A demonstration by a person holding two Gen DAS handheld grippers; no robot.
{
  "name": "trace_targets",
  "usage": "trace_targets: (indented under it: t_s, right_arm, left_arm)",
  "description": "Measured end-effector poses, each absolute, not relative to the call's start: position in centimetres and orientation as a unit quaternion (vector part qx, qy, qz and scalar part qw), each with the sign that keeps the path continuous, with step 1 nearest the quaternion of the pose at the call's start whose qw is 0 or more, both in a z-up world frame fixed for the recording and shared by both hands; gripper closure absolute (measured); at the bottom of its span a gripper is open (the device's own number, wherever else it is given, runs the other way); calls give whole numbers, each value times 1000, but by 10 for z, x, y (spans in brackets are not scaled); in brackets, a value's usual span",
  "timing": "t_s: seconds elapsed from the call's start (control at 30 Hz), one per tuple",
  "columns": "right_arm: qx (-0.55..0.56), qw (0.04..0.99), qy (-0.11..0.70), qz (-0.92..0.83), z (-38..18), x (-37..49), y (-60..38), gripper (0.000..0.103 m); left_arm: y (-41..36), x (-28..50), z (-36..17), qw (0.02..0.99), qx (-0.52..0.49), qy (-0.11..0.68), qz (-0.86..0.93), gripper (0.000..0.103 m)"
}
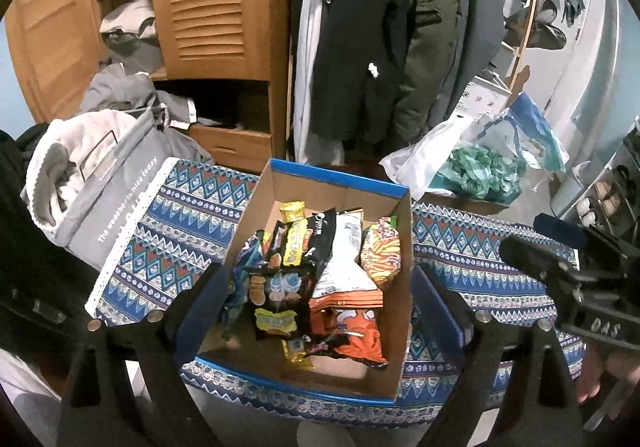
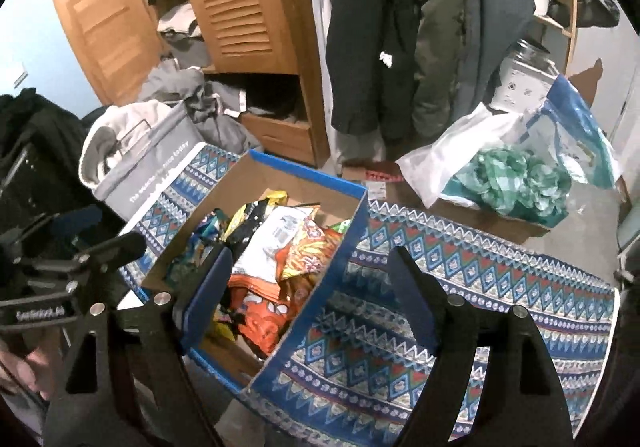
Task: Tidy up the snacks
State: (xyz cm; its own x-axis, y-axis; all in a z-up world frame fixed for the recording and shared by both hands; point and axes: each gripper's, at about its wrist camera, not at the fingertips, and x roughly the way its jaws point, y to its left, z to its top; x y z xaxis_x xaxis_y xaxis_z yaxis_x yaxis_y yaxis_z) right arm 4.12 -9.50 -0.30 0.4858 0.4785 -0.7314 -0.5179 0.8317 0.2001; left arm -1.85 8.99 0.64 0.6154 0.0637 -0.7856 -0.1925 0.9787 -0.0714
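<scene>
Container: open cardboard box with blue outer walls and blue rim (image 1: 340,175), standing on the surface draped in a blue, red and white zigzag-patterned cloth (image 1: 472,247).
Contents: a loose heap of foil and plastic snack packets (image 1: 320,271) inside the box, overlapping and lying at mixed angles; none lies on the cloth.
Top layer: orange packet with a cartoon print (image 1: 356,331), white-backed pouch (image 1: 344,259), black packet with yellow label (image 1: 296,243), orange-and-yellow patterned packet (image 1: 380,251).
Handling estimate: light, soft and air-filled; film looks smooth and likely slippery; contents probably crush under a hard squeeze.
Hold point: the flat crimped seam or a free corner of an uppermost packet, not the puffed middle; lift one at a time, since neighbours may drag along.
Left gripper (image 1: 320,307): spread wide, holding nothing, poised above the near half of the box.
Right gripper (image 2: 308,279): spread wide, holding nothing, straddling the box's right wall; one finger over the packets, the other over bare cloth.
Nearby: grey fabric storage bin with white lettering (image 1: 116,203), just left of the box.
</scene>
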Motion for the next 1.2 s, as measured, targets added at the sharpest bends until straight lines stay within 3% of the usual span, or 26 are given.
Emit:
trace_targets:
  t_s: [1.2]
  right_arm:
    - [-4, 856, 429, 288, -10, 42, -121, 23]
  left_arm:
    - [62, -16, 10, 897, -63, 434, 53, 10]
